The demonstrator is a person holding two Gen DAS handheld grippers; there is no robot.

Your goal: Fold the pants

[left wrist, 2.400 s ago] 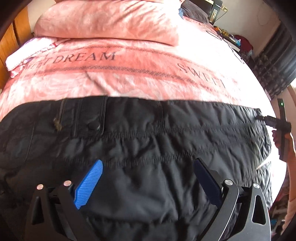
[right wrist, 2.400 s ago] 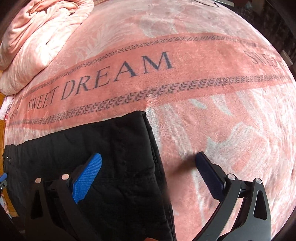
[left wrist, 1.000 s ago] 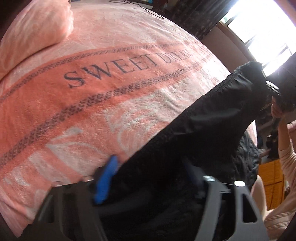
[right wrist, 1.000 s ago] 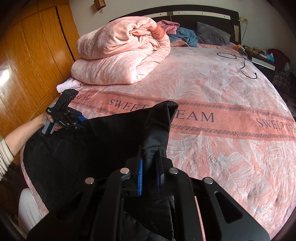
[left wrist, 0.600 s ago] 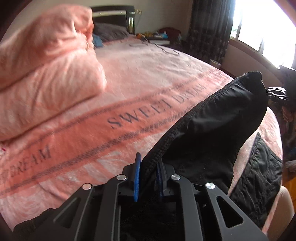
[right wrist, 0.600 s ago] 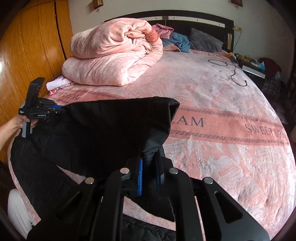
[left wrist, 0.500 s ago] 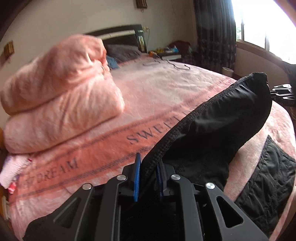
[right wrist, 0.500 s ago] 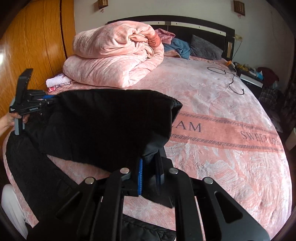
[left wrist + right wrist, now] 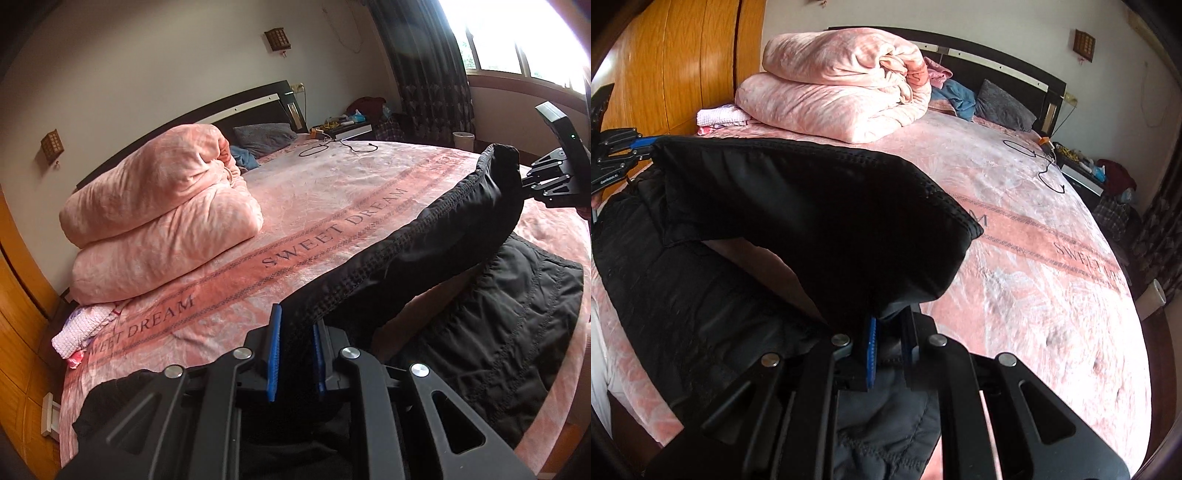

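Black quilted pants (image 9: 424,251) hang stretched in the air between my two grippers above the pink bed (image 9: 332,192). My left gripper (image 9: 295,350) is shut on one end of the raised top edge. My right gripper (image 9: 888,354) is shut on the other end of that edge (image 9: 820,206). The lower part of the pants (image 9: 498,332) still lies on the blanket near the bed's near edge, also in the right wrist view (image 9: 683,288). Each gripper shows in the other's view: the right one (image 9: 554,181) and the left one (image 9: 617,155).
A folded pink duvet (image 9: 159,206) lies at the bed's far left, with a small pink-and-white cloth (image 9: 81,328) beside it. A black cable (image 9: 1045,166) and pillows (image 9: 1001,103) lie near the headboard. A wooden wardrobe (image 9: 683,62) stands left; a nightstand (image 9: 351,127) and curtains (image 9: 428,74) stand right.
Both grippers closed on the pants' far edge and lifted it off the bed. The edge now hangs higher and tauter between them, and both views have tilted up toward the headboard.
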